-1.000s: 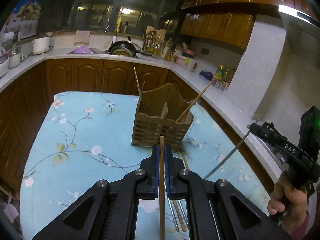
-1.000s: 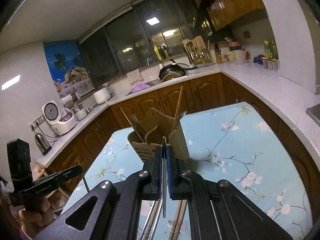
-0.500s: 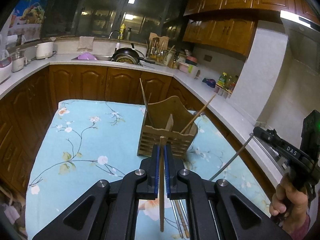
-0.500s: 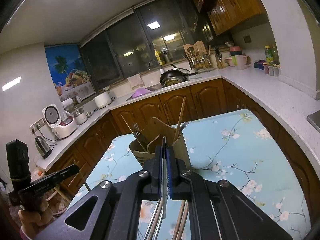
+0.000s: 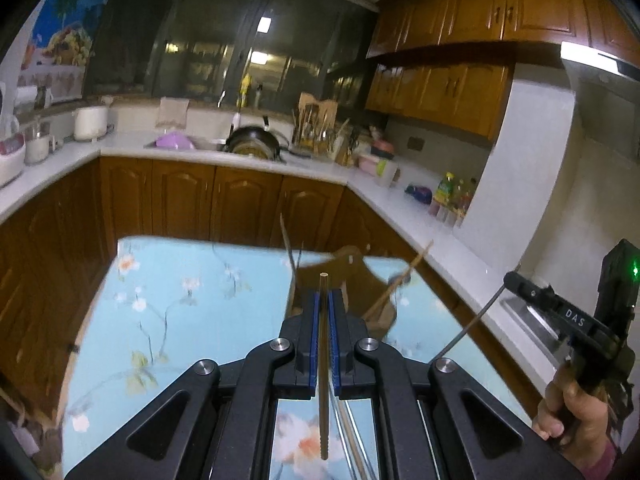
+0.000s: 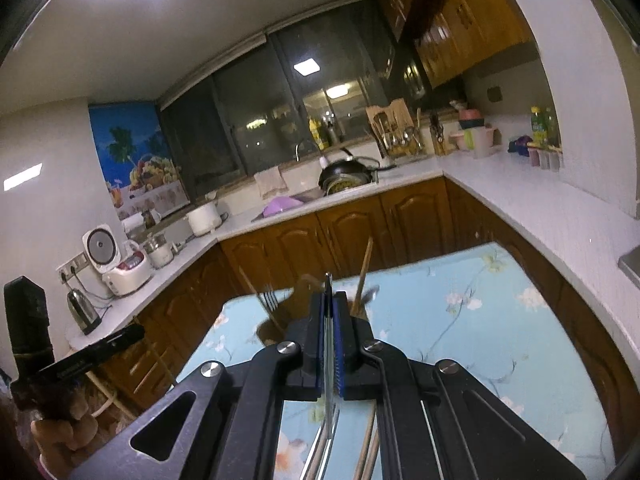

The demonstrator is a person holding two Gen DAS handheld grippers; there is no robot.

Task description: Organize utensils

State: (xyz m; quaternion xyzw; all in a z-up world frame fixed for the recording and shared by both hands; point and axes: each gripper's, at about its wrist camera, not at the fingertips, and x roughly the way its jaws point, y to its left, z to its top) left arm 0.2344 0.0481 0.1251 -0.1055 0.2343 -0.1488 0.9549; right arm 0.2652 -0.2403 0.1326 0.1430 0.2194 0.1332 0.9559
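Observation:
My left gripper (image 5: 324, 296) is shut on a wooden chopstick (image 5: 323, 420) that stands upright between its blue pads. Behind those fingers the wooden utensil holder (image 5: 354, 262) stands on the blue floral table (image 5: 180, 320), half hidden. My right gripper (image 6: 330, 296) is shut on a thin metal utensil (image 6: 328, 400). From the right wrist, the holder (image 6: 302, 286) shows a fork (image 6: 269, 300) and a wooden chopstick (image 6: 365, 266) sticking out. Each gripper appears in the other's view: the right gripper (image 5: 510, 280) and the left gripper (image 6: 138, 330), both held in hands beside the table.
More metal utensils (image 6: 316, 456) and wooden chopsticks (image 6: 370, 452) lie on the cloth under the grippers. Brown cabinets and a white counter (image 5: 400, 200) wrap around the table, carrying a rice cooker (image 6: 120, 264), a kettle (image 6: 82, 312) and a pan (image 5: 252, 146) at the sink.
Both grippers have risen above the table, each carrying its utensil. The views have tipped upward, so the holder now sits lower and more hidden behind the fingers.

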